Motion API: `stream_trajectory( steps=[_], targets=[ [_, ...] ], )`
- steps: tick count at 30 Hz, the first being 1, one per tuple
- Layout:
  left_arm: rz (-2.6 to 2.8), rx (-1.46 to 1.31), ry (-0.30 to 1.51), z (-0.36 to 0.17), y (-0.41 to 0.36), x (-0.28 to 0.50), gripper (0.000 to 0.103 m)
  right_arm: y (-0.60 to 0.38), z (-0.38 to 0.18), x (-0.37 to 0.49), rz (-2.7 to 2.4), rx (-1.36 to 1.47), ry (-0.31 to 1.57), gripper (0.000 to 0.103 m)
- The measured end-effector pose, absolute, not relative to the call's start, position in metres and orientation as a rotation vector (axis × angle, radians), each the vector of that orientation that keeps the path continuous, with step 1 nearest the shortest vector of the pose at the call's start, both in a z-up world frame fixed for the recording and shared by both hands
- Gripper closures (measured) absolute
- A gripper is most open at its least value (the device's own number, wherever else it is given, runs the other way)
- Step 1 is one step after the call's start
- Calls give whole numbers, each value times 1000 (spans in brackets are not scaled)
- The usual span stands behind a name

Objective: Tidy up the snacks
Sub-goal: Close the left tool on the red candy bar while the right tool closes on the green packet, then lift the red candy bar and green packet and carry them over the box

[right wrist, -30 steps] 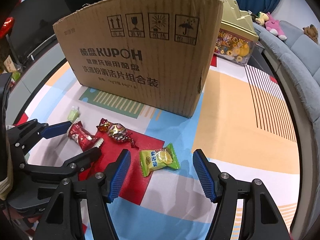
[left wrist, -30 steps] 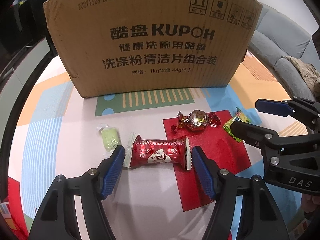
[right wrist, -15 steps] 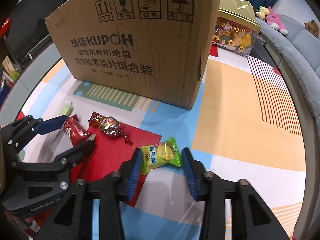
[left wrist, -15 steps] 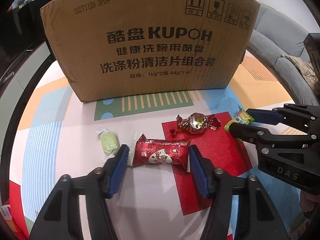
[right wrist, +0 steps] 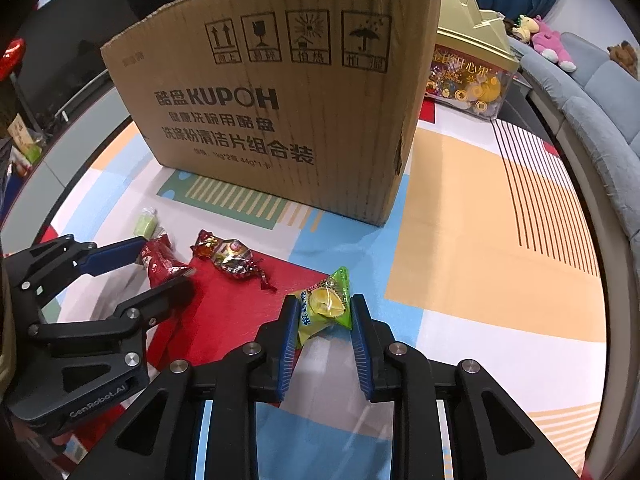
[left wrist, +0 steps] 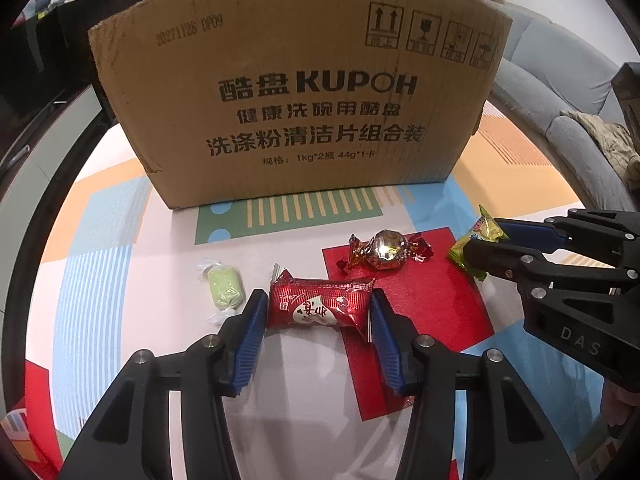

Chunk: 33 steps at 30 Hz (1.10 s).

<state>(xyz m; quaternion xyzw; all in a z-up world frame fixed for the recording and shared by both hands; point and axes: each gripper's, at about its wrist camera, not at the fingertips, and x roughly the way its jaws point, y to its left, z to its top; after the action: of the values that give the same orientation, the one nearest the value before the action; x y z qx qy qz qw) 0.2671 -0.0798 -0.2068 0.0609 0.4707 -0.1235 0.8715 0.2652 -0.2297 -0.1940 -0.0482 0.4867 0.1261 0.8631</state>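
A red snack packet [left wrist: 316, 306] lies on the colourful mat between the blue pads of my left gripper [left wrist: 317, 296]. Its jaws are closing and the pads press on both crumpled ends of the wrapper. My right gripper [right wrist: 324, 300] is shut on a green durian candy packet [right wrist: 326, 306], pinched and tilted up. A candy in gold and red foil [left wrist: 386, 250] rests on the red patch between the two grippers. A pale green candy [left wrist: 224, 290] lies just left of the left finger. In the right wrist view the left gripper [right wrist: 164, 264] is on the red packet [right wrist: 160, 260].
A large brown cardboard box [left wrist: 312, 100] stands upright behind the snacks, its inside hidden. A gold-lidded clear container [right wrist: 472, 80] sits behind the box's right corner. A grey sofa [right wrist: 600, 92] curves along the right. The orange part of the mat [right wrist: 480, 220] is bare.
Both grippers have closed in on their packets. The right fingers now pinch the green packet and tip it up; the left pads have squeezed the red packet's ends inward.
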Motion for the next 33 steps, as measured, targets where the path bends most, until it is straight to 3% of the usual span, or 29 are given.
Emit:
stream_trajectory(
  steps=[33],
  targets=[
    [-197,95,878,-120,-66,238,54,-223,-103,228,237,-88,873,76]
  ],
)
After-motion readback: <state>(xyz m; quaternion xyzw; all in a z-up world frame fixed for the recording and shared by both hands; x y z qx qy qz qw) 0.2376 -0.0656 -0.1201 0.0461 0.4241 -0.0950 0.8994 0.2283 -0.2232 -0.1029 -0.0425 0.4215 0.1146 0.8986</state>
